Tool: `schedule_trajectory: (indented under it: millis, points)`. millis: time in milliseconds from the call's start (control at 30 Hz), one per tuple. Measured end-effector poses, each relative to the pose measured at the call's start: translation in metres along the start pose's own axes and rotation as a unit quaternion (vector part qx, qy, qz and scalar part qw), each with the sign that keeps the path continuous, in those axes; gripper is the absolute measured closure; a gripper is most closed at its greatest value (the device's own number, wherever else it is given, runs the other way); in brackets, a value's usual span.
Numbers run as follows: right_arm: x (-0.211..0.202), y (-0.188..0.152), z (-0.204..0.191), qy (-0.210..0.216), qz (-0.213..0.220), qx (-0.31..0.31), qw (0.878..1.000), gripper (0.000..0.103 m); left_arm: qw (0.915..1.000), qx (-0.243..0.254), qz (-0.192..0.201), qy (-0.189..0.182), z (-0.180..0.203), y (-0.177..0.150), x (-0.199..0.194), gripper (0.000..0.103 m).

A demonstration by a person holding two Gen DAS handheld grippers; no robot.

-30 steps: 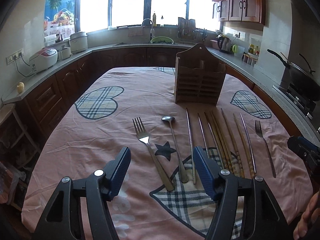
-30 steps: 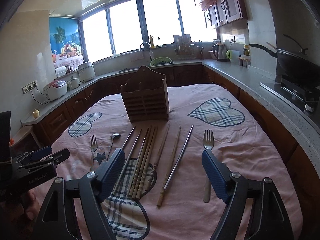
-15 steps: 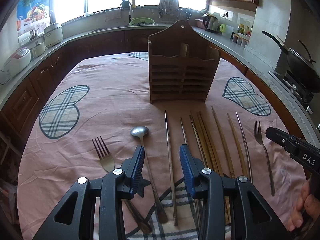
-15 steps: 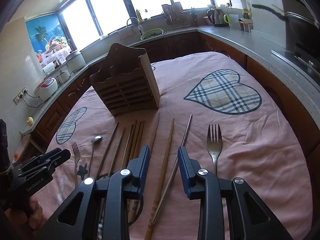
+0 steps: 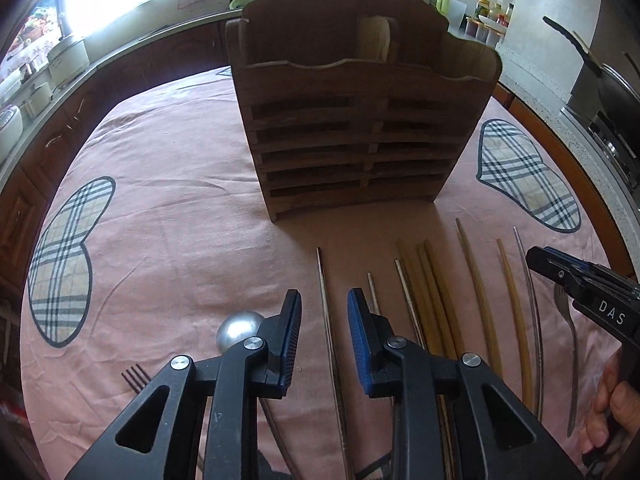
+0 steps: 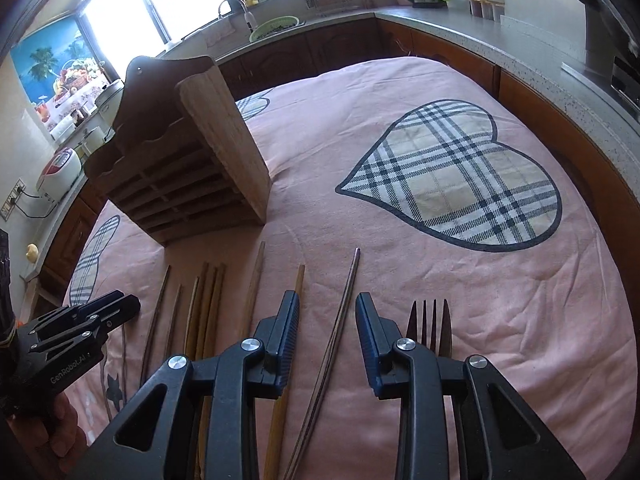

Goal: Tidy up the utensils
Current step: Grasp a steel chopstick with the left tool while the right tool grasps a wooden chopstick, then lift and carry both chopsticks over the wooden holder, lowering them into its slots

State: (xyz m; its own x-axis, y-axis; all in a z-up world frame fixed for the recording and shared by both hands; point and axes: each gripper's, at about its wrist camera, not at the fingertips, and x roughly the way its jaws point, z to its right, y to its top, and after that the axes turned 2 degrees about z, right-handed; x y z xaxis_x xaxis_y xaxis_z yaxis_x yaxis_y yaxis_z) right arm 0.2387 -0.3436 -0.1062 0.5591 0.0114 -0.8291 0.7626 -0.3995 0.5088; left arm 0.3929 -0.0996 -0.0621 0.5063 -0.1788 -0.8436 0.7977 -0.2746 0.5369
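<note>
A wooden utensil holder [image 5: 356, 120] stands on the pink tablecloth; it also shows in the right wrist view [image 6: 180, 168]. In front lie a row of chopsticks [image 5: 432, 300], a spoon [image 5: 238, 330] and two forks [image 5: 568, 332]. My left gripper [image 5: 324, 320] is open and low over a metal chopstick [image 5: 326, 300] that lies between its fingers. My right gripper [image 6: 327, 320] is open and low over a dark metal chopstick [image 6: 344, 308], with a fork [image 6: 430, 324] just right of its right finger. Nothing is held.
The pink tablecloth [image 6: 400, 92] with plaid hearts covers the table. Kitchen counters ring the table, with rice cookers [image 6: 60, 168] at left, a sink at the back and a wok [image 5: 612, 88] on the stove at right.
Both grippers have moved forward and down toward the utensils and holder. Their jaws narrowed from wide open to a smaller gap, each straddling a chopstick.
</note>
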Motion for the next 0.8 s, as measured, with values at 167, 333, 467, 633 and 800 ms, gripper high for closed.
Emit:
schedule_trajectory:
  millis: [167, 333, 467, 633, 800]
  points:
    - [0.025, 0.009, 0.003, -0.014, -0.027, -0.008, 1.000, 0.080, 0.9996, 0.018, -0.021, 0.005, -0.001, 0.008, 0.023, 0.085]
    - [0.030, 0.015, -0.003, -0.030, -0.032, -0.031, 0.999, 0.083, 0.9982, 0.044, -0.032, 0.024, 0.007, 0.011, 0.039, 0.088]
    - [0.032, 0.013, -0.011, -0.050, -0.029, -0.056, 0.997, 0.087, 0.9975, 0.056, -0.027, 0.033, 0.017, 0.011, 0.044, 0.097]
    - [0.032, 0.014, -0.012, -0.044, -0.026, -0.057, 0.997, 0.096, 0.9982, 0.049, -0.020, 0.027, 0.025, 0.007, 0.043, 0.099]
    - [0.020, 0.015, -0.013, -0.010, -0.019, -0.047, 0.999, 0.099, 0.9996, 0.026, -0.004, -0.012, 0.022, 0.002, 0.021, 0.099]
